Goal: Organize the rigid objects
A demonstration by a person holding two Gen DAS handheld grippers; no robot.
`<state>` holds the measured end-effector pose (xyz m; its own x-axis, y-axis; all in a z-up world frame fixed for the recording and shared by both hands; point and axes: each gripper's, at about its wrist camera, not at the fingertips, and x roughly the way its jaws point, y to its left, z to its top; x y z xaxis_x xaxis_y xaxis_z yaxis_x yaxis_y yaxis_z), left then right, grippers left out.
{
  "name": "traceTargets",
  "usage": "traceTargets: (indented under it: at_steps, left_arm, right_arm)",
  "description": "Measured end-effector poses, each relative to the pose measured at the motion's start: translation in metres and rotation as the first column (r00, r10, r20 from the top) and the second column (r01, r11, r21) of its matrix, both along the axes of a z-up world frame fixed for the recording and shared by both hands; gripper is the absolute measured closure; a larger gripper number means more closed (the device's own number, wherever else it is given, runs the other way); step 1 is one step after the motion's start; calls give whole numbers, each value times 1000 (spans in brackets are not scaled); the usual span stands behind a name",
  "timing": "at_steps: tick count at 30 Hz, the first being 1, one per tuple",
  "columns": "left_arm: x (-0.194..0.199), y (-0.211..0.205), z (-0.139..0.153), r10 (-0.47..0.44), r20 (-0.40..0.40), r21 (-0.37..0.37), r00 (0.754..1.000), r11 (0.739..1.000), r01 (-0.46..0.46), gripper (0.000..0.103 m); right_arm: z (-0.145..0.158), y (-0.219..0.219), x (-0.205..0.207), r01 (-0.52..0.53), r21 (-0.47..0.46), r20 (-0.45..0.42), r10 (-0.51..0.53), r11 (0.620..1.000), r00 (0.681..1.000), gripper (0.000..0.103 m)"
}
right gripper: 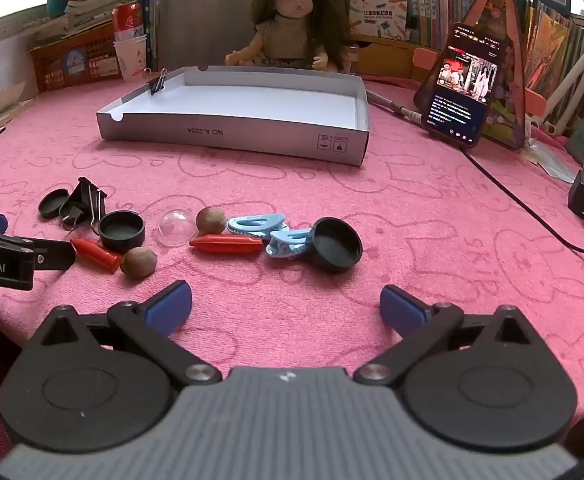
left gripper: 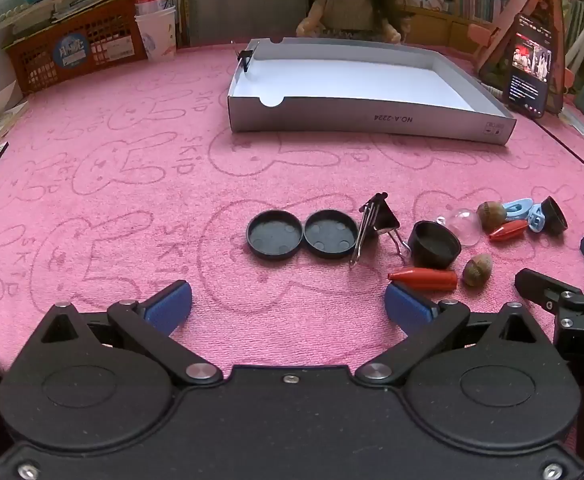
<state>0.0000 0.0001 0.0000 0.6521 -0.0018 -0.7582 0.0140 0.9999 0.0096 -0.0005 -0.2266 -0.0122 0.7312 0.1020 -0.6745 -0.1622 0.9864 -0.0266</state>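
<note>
you have a pink bunny-print towel (left gripper: 112,152) covering the table, and toward its far edge sits the shallow grey cardboard box lid with a white inside (left gripper: 371,120), empty except for a small black binder clip (left gripper: 245,58) pinched on its far left wall. the clutter to sort lies in a row near the towel's near edge: two flat black round caps (left gripper: 301,234) touching each other, a large black binder clip (left gripper: 375,220), a deeper black cap (left gripper: 433,244), red bullet-shaped pieces (left gripper: 423,279), brown nuts (left gripper: 477,270), a clear plastic dome (right gripper: 178,227) and light blue clips (right gripper: 256,225). your left gripper (left gripper: 288,304) hovers with its jaws spread wide and nothing between them; your right gripper (right gripper: 286,306) is just as wide and empty. the two flat caps lie straight ahead of the left gripper, so that hand looks nearer; the blue clips and the tilted black cap (right gripper: 335,244) sit ahead of the right.
</note>
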Motion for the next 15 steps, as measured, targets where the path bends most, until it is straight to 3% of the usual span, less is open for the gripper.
traceTargets:
  at_steps: [15]
  left_arm:
    - [0,4,0,7,-9,-4,1000,1000,-7,0]
  right_arm:
    - [0,1,-1,1,0,1,-1,1000,1000,0]
